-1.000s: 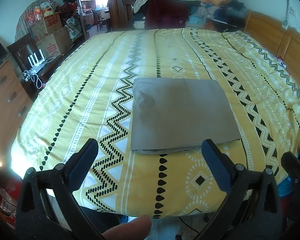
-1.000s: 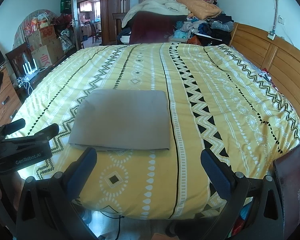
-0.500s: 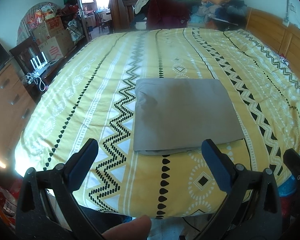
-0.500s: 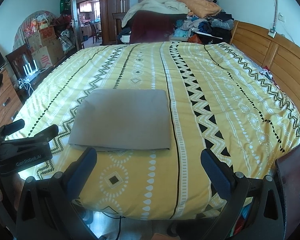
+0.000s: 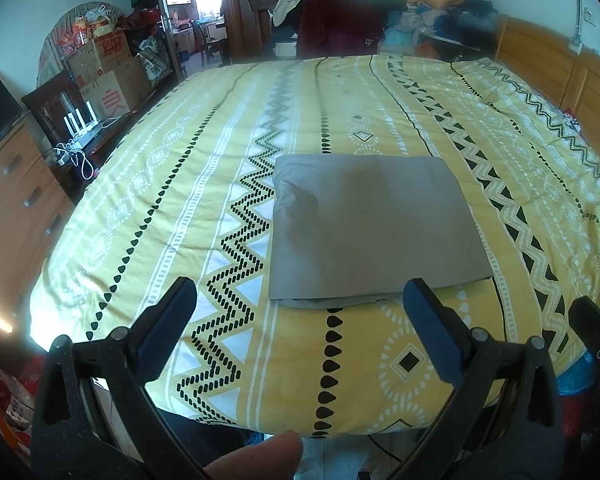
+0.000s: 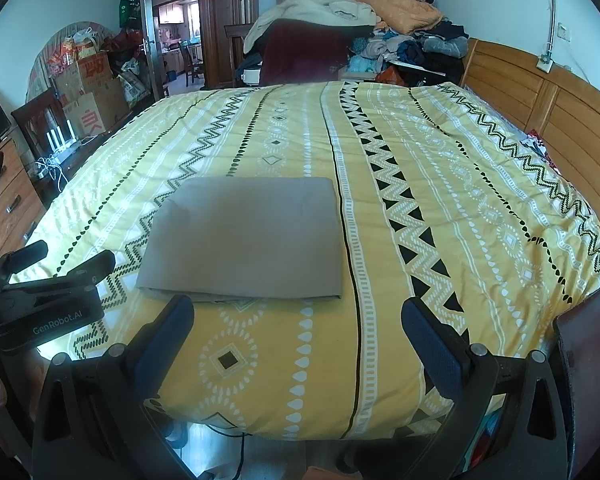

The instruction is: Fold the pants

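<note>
The grey pants lie folded into a flat rectangle on the yellow patterned bedspread, near its front edge. They also show in the right wrist view. My left gripper is open and empty, held above the bed's front edge just short of the pants. My right gripper is open and empty, also in front of the pants and slightly to their right. The left gripper shows at the left of the right wrist view.
A wooden headboard runs along the right. A pile of clothes and bedding stands past the far end. A dresser, cardboard boxes and cables are on the left. A dark red object is at the right edge.
Both grippers have drawn back and lifted slightly from the bed; the folded pants lie unmoved.
</note>
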Demonstrator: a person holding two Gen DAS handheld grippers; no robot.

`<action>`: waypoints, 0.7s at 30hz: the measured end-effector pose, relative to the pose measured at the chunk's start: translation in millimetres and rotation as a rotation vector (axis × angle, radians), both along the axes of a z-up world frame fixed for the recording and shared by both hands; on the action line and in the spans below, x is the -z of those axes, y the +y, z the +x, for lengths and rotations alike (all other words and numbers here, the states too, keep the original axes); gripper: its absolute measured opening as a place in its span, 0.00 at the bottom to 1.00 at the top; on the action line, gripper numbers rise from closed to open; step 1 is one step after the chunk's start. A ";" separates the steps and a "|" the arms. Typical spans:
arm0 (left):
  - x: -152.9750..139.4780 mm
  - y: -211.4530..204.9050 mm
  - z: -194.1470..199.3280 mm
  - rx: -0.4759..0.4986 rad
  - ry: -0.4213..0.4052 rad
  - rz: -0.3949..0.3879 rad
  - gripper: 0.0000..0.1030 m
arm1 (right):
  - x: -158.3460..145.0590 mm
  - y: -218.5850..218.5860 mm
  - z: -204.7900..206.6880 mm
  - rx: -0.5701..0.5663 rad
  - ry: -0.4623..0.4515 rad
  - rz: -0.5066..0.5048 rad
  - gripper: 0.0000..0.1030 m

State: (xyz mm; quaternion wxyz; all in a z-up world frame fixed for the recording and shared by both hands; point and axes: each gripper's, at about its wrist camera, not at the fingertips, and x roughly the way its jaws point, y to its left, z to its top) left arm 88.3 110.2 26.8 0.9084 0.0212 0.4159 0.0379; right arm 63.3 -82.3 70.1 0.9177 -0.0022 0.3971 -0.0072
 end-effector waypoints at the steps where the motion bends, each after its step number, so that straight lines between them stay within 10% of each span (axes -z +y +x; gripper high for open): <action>1: 0.0 0.2 -0.1 0.000 0.000 -0.001 1.00 | -0.1 -0.1 -0.3 -0.001 0.000 -0.002 1.00; 21: 8.2 2.6 -2.1 -0.009 0.021 -0.010 1.00 | 2.3 1.3 0.1 0.000 0.005 -0.004 1.00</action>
